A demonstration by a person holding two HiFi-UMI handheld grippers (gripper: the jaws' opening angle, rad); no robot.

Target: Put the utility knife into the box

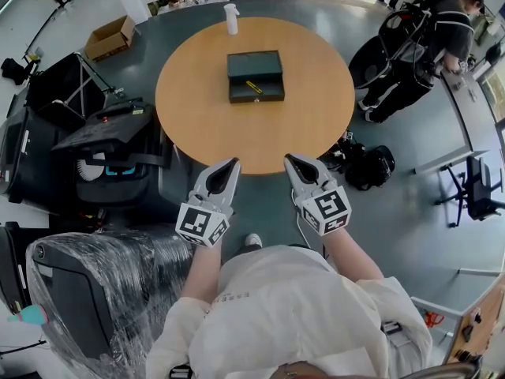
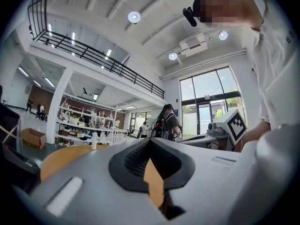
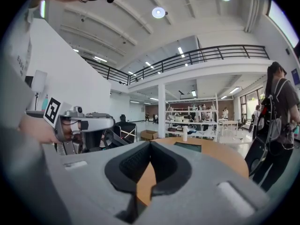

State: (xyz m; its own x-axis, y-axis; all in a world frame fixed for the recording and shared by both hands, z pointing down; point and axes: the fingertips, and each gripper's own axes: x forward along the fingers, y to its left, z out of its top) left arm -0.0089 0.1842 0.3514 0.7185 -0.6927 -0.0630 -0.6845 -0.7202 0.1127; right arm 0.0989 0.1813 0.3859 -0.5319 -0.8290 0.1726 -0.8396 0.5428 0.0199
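A dark box [image 1: 256, 76] lies open in the middle of the round wooden table [image 1: 197, 109]. A small yellow utility knife [image 1: 253, 87] rests in its near half. Both grippers hover at the table's near edge, well short of the box. My left gripper [image 1: 231, 164] is shut and holds nothing; in its own view the jaws [image 2: 151, 142] meet at the tips. My right gripper [image 1: 292, 159] is likewise shut and empty [image 3: 150, 144]. The right gripper view shows the box [image 3: 187, 146] far ahead on the table [image 3: 220, 156].
A white spray bottle [image 1: 231, 19] stands at the table's far edge. Black equipment cases [image 1: 102, 140] crowd the left side, with a plastic-wrapped chair [image 1: 87, 290] nearer me. Dark bags [image 1: 367, 164] lie right of the table. A person with a backpack [image 1: 426, 38] stands at the far right.
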